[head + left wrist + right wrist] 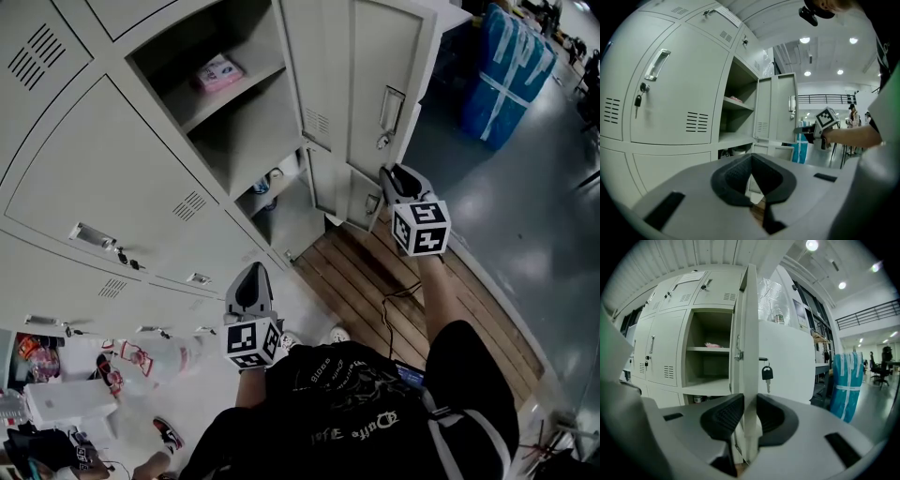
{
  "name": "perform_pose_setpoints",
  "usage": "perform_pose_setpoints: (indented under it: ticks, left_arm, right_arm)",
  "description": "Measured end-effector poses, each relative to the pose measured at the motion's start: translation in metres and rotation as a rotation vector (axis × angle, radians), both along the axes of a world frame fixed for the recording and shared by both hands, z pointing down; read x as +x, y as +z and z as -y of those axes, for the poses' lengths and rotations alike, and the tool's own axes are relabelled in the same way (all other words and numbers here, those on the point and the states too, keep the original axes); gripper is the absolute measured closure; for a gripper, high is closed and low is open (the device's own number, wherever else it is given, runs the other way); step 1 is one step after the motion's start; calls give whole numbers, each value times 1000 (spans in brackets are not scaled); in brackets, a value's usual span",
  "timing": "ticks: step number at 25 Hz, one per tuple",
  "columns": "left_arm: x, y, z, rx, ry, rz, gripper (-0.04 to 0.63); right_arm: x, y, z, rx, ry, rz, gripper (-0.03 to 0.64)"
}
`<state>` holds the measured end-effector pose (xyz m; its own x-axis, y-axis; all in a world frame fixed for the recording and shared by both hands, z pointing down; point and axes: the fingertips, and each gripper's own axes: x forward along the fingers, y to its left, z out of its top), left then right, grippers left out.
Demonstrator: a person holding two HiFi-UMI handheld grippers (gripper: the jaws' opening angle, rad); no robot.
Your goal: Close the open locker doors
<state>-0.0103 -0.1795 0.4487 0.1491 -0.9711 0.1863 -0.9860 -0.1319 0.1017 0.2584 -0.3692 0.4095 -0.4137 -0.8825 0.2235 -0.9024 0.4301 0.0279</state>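
The tall upper locker door [384,89] stands open at right, a key [767,373] hanging from its lock. My right gripper [392,178] is at that door's lower free edge. In the right gripper view the door's edge [750,333] runs straight between the jaws, and both pads of the right gripper [749,413] press on it. A small lower door [361,200] beneath it also hangs open. My left gripper [251,281] hovers in front of the shut lockers with its tips together and nothing in them; it shows the same [751,161] in its own view.
A pink packet [219,72] lies on the shelf of the open compartment. A blue wrapped bundle [506,70] stands beyond the doors at right. Wooden slats [394,291] cover the floor below. Shoes and a white box [70,403] crowd the lower left.
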Motion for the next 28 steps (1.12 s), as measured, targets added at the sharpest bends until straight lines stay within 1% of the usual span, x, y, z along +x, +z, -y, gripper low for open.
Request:
perform_pose_setpoints:
  ticks: [6,11,15,21,28]
  left_arm:
    - [0,2,-3,-10,0,0,589]
    - [-5,10,-2,-24,-3,-3,589]
    - [-9,17,-1,-40,-10,-2,589]
    - [-12,22,-1,-55,5,8,589]
    - [-23,25,-2,-65,7,16,589]
  right_arm:
    - [-10,-1,-12,1,48,2,531]
    - [-22,-1,-23,-6,45,-1,531]
    - [-31,0,-29,-9,68,-4,531]
    - [-45,-1,-40,3,94,-11,531]
    - [-63,-1,-51,6,96,-20,531]
